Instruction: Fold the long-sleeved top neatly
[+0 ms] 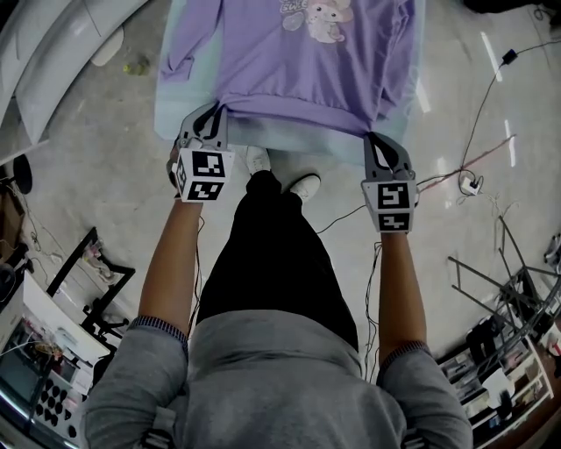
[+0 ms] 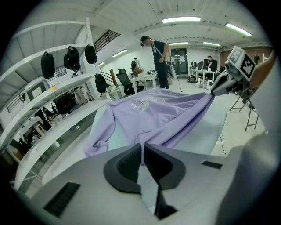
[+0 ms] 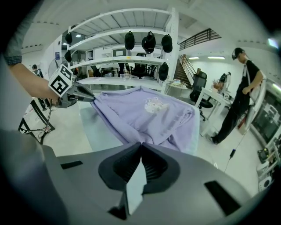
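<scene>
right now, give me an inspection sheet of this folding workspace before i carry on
surface: pale blue table, bare at its edges
job's things: lilac long-sleeved top spread out, print up
clutter: nothing seen on the table
grippers: left hand-held gripper and right hand-held gripper each shut on a hem corner
cables: loose cables on the floor right of the table
surroundings: white shelving; a person standing beyond the table

- lilac long-sleeved fabric top (image 1: pixel 298 79): collar cut off by head view's top edge
- pale cartoon chest print (image 1: pixel 317 19): cropped, unreadable
- hem corners: hidden in left gripper (image 1: pixel 219 111), right gripper (image 1: pixel 369 138)
</scene>
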Demonstrator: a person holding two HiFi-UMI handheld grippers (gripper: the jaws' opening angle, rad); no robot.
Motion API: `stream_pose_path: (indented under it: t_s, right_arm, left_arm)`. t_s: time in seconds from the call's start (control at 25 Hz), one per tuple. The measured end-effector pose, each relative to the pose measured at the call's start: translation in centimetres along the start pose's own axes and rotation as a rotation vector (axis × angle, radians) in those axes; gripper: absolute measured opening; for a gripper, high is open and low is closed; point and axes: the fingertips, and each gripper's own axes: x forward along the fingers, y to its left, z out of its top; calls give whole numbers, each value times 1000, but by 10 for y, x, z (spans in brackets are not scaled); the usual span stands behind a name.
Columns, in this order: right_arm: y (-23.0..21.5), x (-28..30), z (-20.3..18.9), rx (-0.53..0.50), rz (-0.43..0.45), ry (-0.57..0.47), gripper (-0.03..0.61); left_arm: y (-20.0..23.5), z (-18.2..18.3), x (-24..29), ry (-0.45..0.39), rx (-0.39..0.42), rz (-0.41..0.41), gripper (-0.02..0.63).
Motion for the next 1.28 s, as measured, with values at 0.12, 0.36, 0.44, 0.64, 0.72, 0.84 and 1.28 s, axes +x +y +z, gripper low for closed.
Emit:
stream_pose_path:
  t_s: [0.12, 0.36, 0.44, 0.64, 0.72, 0.84, 1.28]
  right_arm:
    - [10, -7, 3, -38, 10, -1, 17]
    - [17, 0, -29, -53, 34, 88, 17]
    - [19, 5, -40, -46, 47, 115, 18]
    - [20, 10, -42, 45, 104, 113, 158]
    - [13, 7, -41, 91, 101, 104, 189]
    - [-1, 5, -40, 172, 81, 77, 201]
    - [-2, 49, -62, 241, 112, 127, 174]
  left_arm:
    - [7, -2, -23, -20, -24, 8, 35]
    - [-24, -29, -23, 83, 152, -38, 45]
    - [-34, -42, -15, 130, 155, -71, 71]
    - [-26, -33, -14, 75, -99, -141, 215]
    - [-14, -25, -16, 59, -164, -131, 229]
    - [1, -26, -14, 81, -159, -93, 230]
    - [-10, -43, 24, 172, -95, -105, 115]
